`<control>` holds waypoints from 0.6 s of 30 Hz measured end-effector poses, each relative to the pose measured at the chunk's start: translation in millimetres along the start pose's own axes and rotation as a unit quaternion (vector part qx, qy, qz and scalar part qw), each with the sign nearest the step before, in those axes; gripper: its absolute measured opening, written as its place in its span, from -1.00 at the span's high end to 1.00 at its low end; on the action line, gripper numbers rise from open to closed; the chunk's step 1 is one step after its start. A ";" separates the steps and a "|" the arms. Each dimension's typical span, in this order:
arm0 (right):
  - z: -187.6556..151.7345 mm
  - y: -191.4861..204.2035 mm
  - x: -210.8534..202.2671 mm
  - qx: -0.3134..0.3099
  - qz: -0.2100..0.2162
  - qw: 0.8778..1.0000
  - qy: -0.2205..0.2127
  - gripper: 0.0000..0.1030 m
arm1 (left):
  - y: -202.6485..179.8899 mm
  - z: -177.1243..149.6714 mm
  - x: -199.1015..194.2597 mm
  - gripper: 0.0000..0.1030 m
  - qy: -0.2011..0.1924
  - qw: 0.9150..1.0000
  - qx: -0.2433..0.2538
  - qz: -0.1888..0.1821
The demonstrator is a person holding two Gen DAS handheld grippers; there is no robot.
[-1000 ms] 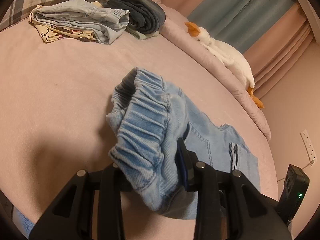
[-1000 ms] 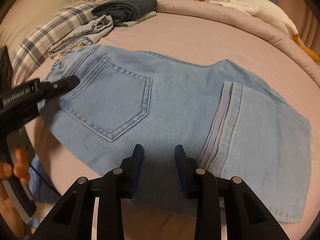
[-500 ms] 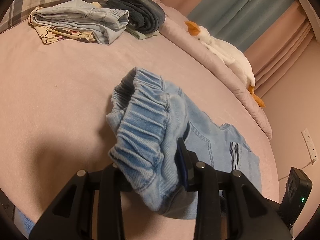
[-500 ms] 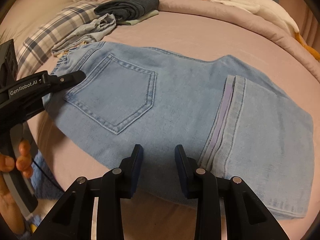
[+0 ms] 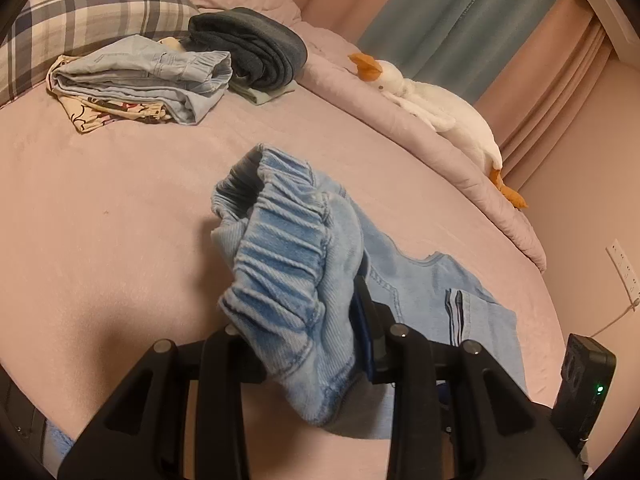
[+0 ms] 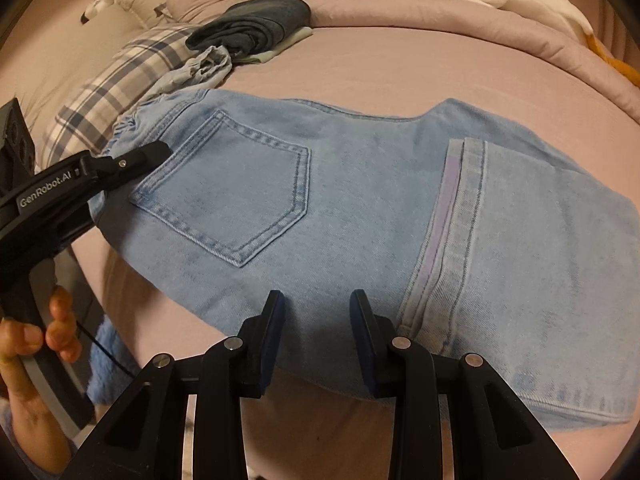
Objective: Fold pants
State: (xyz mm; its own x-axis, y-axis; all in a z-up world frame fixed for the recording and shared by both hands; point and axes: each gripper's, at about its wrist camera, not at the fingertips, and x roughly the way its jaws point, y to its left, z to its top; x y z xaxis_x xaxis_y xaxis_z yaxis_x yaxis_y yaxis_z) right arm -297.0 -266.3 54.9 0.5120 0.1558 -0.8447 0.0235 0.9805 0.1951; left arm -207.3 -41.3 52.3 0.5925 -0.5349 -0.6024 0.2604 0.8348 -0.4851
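Light blue denim pants (image 6: 360,200) lie folded on the pink bed, back pocket up, with the leg hem folded over at the right. My left gripper (image 5: 304,344) is shut on the elastic waistband (image 5: 280,264) and holds that end lifted; it also shows in the right wrist view (image 6: 132,164) at the pants' left end. My right gripper (image 6: 316,320) is open and empty, just above the near edge of the pants at their middle. The right gripper's body (image 5: 584,384) shows at the lower right of the left wrist view.
Folded clothes (image 5: 152,76) and a dark folded pair of jeans (image 5: 252,48) lie at the far side by a plaid pillow (image 5: 92,12). A white plush goose (image 5: 432,108) lies on the rolled duvet. A wall socket (image 5: 622,268) is at the right.
The left gripper has drawn back slightly with the waistband still in it. The right gripper has drawn back and up a little from the pants, jaws still open.
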 end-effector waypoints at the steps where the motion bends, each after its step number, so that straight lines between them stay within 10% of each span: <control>1: -0.6 1.7 -1.0 -0.002 -0.001 1.000 -0.001 0.34 | -0.7 0.7 -0.5 0.37 0.000 1.000 -0.001 -0.002; 18: -1.1 -34.9 -29.1 0.122 0.123 0.984 -0.047 0.17 | -44.9 12.9 -15.5 0.36 -0.030 0.997 0.059 -0.033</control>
State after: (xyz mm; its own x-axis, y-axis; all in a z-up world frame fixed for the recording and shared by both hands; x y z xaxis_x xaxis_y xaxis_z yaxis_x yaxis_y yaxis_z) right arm -313.7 -304.9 72.2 0.6046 0.3619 -0.7095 0.0889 0.8546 0.5117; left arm -218.3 -68.8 91.6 0.6141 -0.5836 -0.5313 0.3859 0.8093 -0.4428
